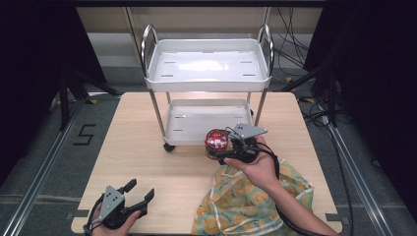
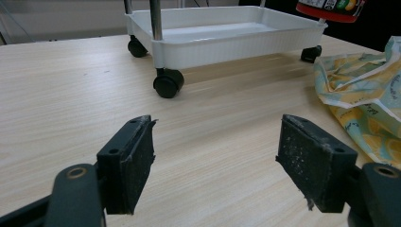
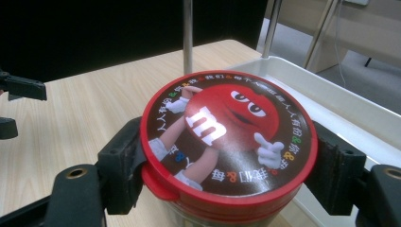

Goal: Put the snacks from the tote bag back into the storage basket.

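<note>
The right tongs [image 3: 222,165] clamp the red-lidded round candy tub [image 3: 227,142] just in front of the white two-tier wheeled cart [image 1: 206,123]. Its smooth wall might slip, or clip the cart's lower rim. The left tongs [image 2: 222,161] gape wide, empty.

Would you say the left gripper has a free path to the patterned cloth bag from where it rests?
Probably yes: the left gripper is open, and only bare table lies between it and the cloth bag.

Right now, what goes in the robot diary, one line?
right claw: shut on red-lidded candy tub | tub: beside white cart's lower tray | left claw: open, empty
</note>
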The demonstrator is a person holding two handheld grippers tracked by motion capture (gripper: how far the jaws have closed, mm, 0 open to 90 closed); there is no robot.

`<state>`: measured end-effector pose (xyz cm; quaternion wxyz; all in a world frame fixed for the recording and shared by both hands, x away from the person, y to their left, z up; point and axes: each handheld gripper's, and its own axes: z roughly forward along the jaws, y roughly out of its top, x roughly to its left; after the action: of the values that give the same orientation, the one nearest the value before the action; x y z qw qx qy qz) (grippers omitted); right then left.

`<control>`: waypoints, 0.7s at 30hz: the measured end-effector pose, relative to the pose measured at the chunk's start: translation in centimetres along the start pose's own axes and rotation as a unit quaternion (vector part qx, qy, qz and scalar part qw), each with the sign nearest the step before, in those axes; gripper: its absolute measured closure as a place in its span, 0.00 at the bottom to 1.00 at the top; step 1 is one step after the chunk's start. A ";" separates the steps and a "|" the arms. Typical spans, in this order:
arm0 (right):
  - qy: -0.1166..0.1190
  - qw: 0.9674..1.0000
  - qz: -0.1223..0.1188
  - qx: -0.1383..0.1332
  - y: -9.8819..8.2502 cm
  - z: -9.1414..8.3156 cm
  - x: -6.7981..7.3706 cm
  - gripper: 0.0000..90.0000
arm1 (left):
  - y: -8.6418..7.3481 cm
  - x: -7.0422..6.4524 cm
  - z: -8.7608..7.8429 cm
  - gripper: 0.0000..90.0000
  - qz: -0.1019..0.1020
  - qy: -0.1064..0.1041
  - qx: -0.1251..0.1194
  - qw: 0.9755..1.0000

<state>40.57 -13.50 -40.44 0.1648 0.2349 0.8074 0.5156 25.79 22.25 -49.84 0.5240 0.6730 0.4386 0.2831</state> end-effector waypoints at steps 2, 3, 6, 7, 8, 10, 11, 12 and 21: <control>-0.006 1.000 -0.001 -0.005 0.1 0.1 0.1 0.29 | 0.0 0.0 0.0 0.30 -0.001 -0.001 -0.001 1.000; -0.003 1.000 -0.007 -0.002 0.1 0.2 -0.1 0.29 | 0.0 0.0 0.0 0.30 0.000 -0.002 -0.002 1.000; 0.001 1.000 0.000 0.003 0.2 0.3 0.0 0.29 | 0.0 0.0 0.0 0.30 0.000 0.000 0.000 1.000; -0.007 1.000 -0.012 -0.003 0.3 0.4 -0.1 0.29 | 0.0 0.0 0.0 0.30 0.000 0.000 0.000 1.000; -0.002 1.000 -0.007 -0.005 0.3 0.5 -0.1 0.29 | 0.0 0.0 0.0 0.30 0.000 0.000 -0.001 1.000; -0.001 1.000 -0.001 -0.001 0.4 0.6 0.0 0.29 | 0.0 0.0 0.0 0.30 0.000 0.000 0.000 1.000; -0.002 1.000 0.001 -0.003 0.4 0.7 0.0 0.29 | 0.0 0.0 0.0 0.30 0.000 0.000 -0.001 1.000; -0.005 1.000 -0.010 -0.006 0.4 0.7 -0.2 0.29 | 0.0 0.0 0.0 0.30 0.001 0.000 -0.001 1.000; -0.005 1.000 -0.007 0.002 0.5 1.3 -0.3 0.29 | 0.0 0.1 0.0 0.30 -0.001 0.001 -0.001 1.000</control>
<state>41.59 -12.56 -40.50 0.1720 0.2319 0.8095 0.5113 25.81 22.31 -49.83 0.5241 0.6721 0.4394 0.2838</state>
